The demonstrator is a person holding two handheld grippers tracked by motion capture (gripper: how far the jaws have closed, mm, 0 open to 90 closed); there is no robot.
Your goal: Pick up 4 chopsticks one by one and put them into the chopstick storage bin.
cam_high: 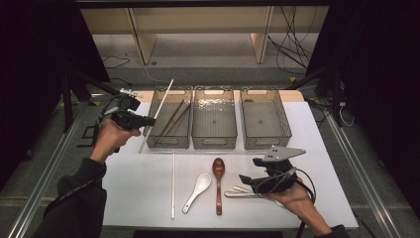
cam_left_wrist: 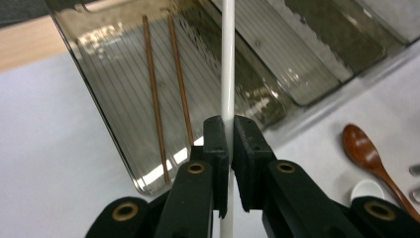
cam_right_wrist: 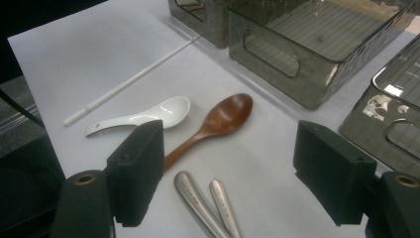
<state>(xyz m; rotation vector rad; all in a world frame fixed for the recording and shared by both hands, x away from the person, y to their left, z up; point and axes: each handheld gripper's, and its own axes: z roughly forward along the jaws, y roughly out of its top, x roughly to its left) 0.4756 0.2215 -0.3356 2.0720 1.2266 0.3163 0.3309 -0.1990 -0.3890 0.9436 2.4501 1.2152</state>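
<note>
At the left of the high view, the left tongs (cam_high: 143,120) are clamped on a white chopstick (cam_high: 157,113), which slants up over the near-left corner of the left bin (cam_high: 186,140) — the bin where two brown chopsticks (cam_high: 174,118) already lie. Its twin, a second white chopstick (cam_high: 173,183), lies on the white surface (cam_high: 138,188) at lower centre, well apart from the bins. The held stick looks light, stiff and smooth, so it may pivot or slip between the pads; a hold nearer its middle would likely steady it. At lower right, the right tongs (cam_high: 247,181) stand wide and hold nothing, hovering just above two metal handles (cam_right_wrist: 208,203) — beside a brown wooden spoon (cam_high: 218,173) and a white ceramic spoon (cam_high: 197,191), the latter probably slick and breakable.
</note>
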